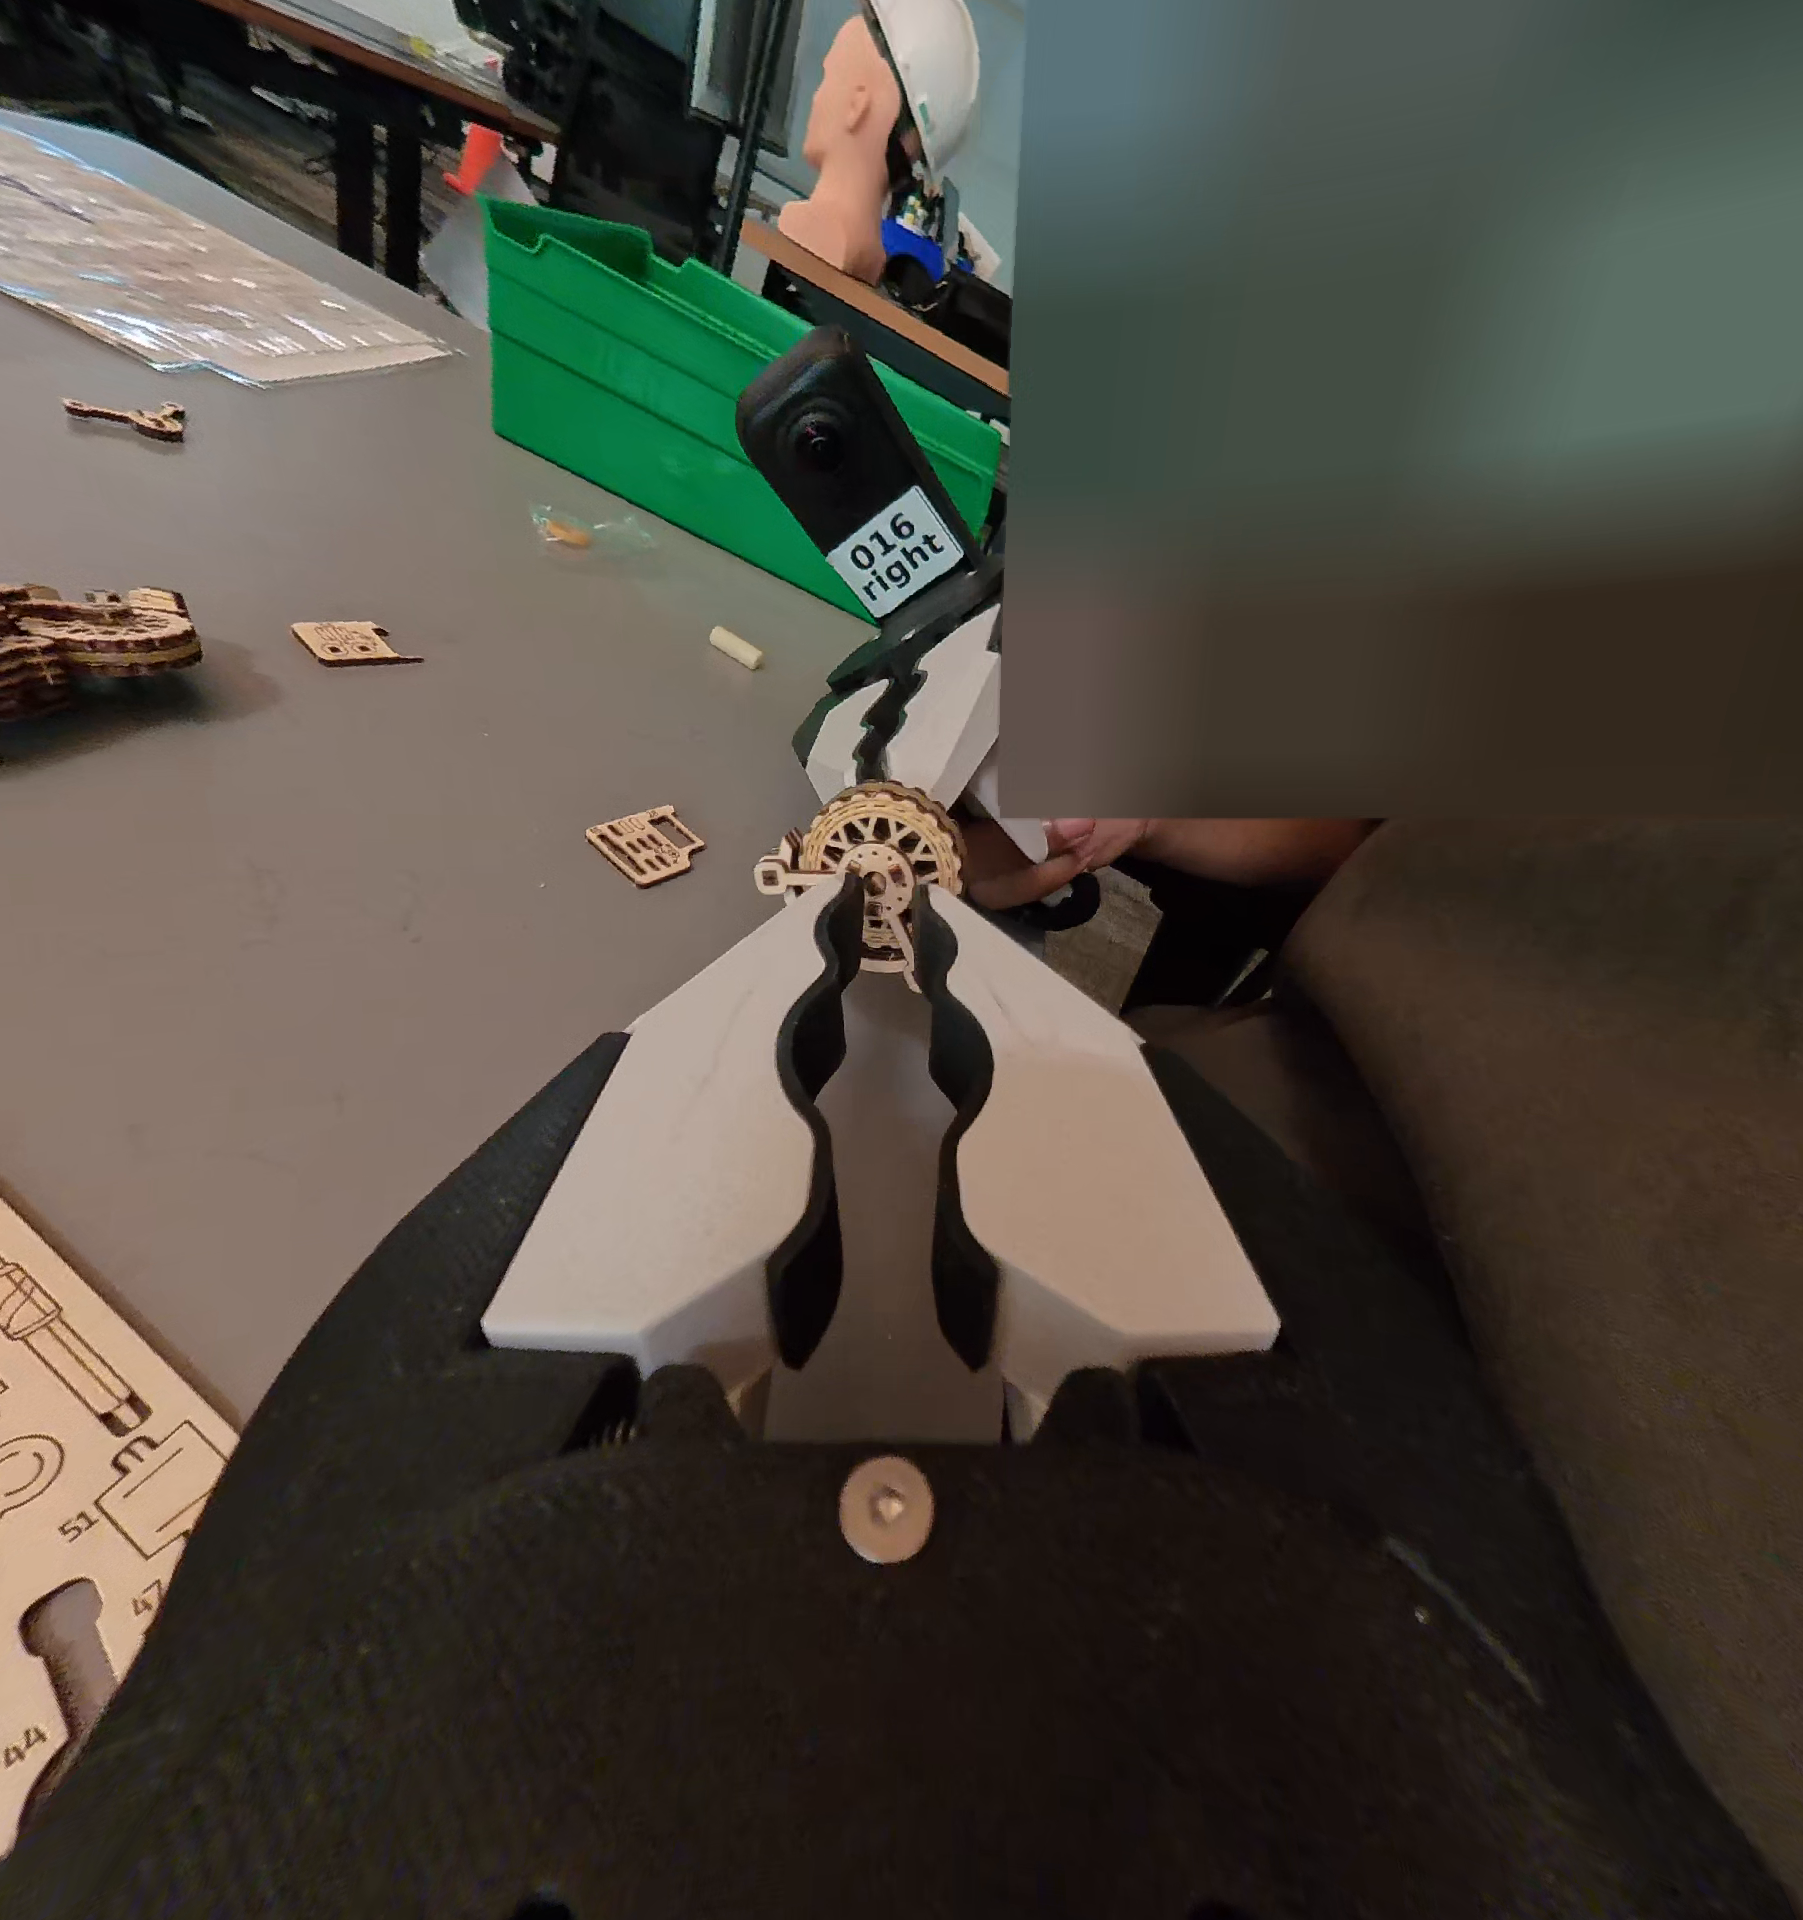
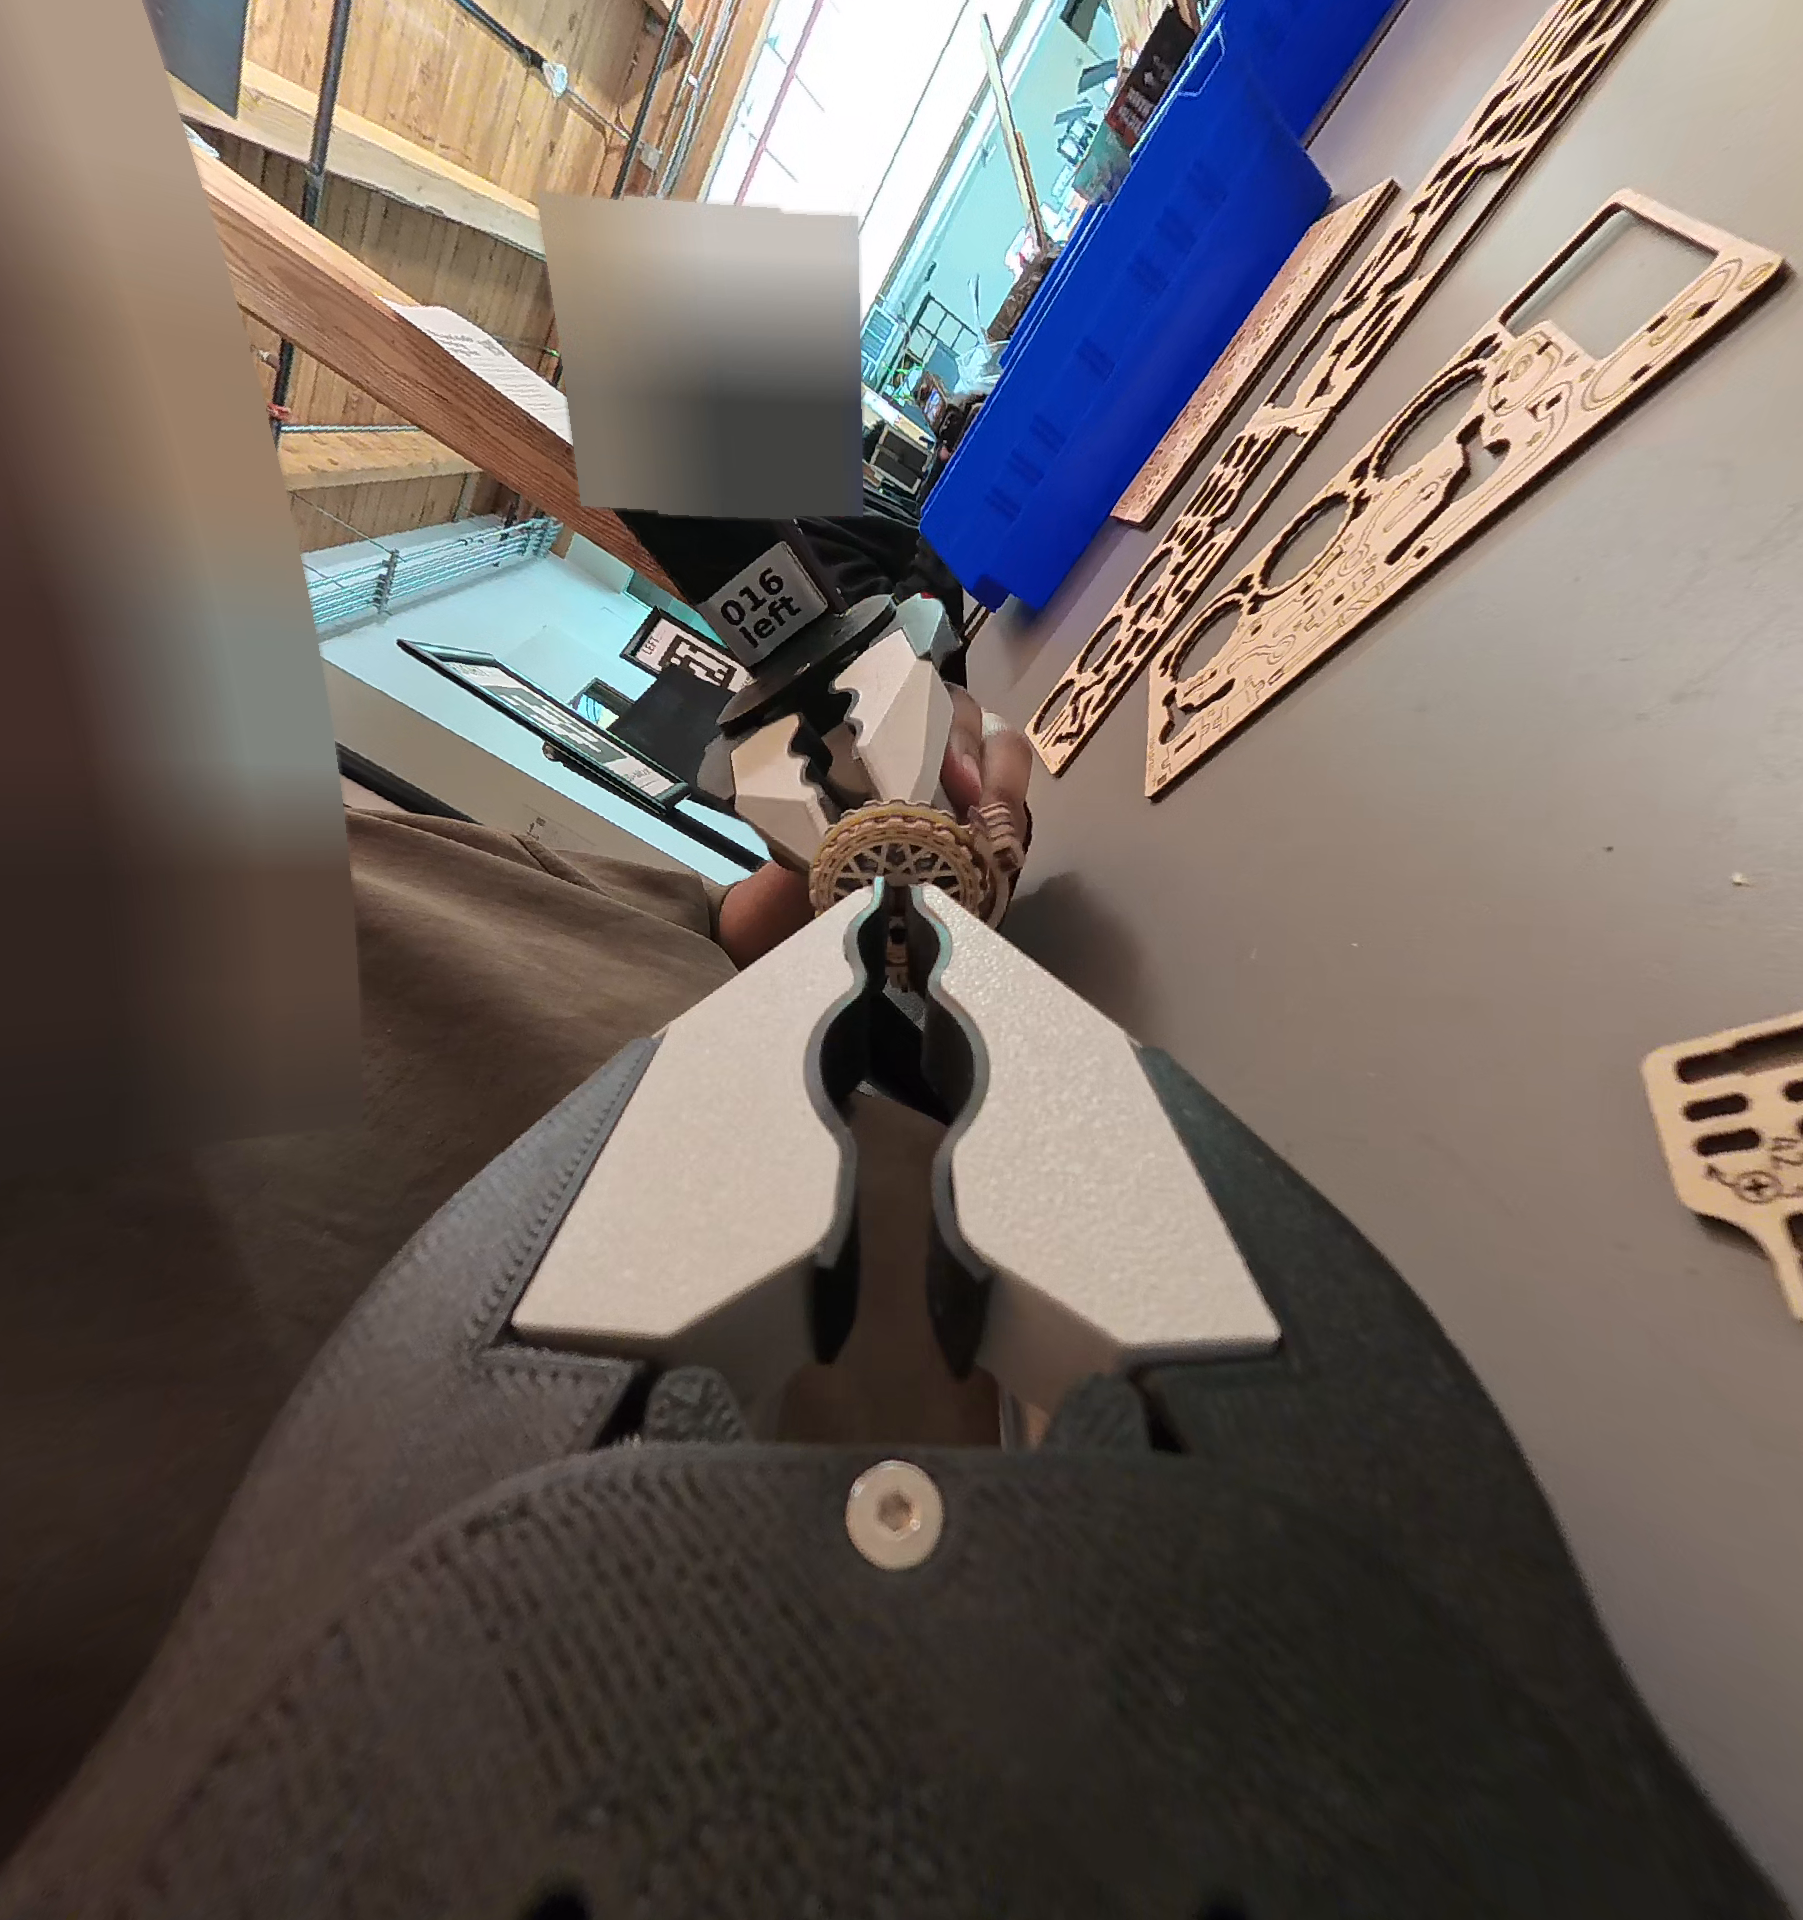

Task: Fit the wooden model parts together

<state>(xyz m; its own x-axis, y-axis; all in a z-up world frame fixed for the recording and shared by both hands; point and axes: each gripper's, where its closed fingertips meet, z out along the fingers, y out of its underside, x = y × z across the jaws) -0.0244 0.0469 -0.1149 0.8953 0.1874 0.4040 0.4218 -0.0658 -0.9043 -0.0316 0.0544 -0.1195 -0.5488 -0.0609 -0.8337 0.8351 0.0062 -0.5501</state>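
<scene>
while both grippers meet, left gripper (image 1: pixel 884 914) and right gripper (image 2: pixel 902 914) clamped on wooden wheel assembly (image 1: pixel 881 847)

We are in a workshop or maker-style lab. We work at a plain grey table (image 1: pixel 253 935) strewn with laser-cut plywood sheets (image 2: pixel 1396 499), loose wooden pieces (image 1: pixel 645 849) and a half-built wooden model (image 1: pixel 55 644). A green plastic parts bin (image 1: pixel 616 374) stands at the table's far edge, and a blue bin (image 2: pixel 1115 343) sits beside the sheets. Behind us we see long workbenches (image 1: pixel 388 62), a mannequin head (image 1: pixel 845 135) wearing a white hard hat (image 1: pixel 928 73), an orange cone (image 1: pixel 476 156), and, on the other side, bare plywood walls (image 2: pixel 440 94) with timber beams (image 2: pixel 377 322) and pipe railings (image 2: pixel 357 582).
</scene>
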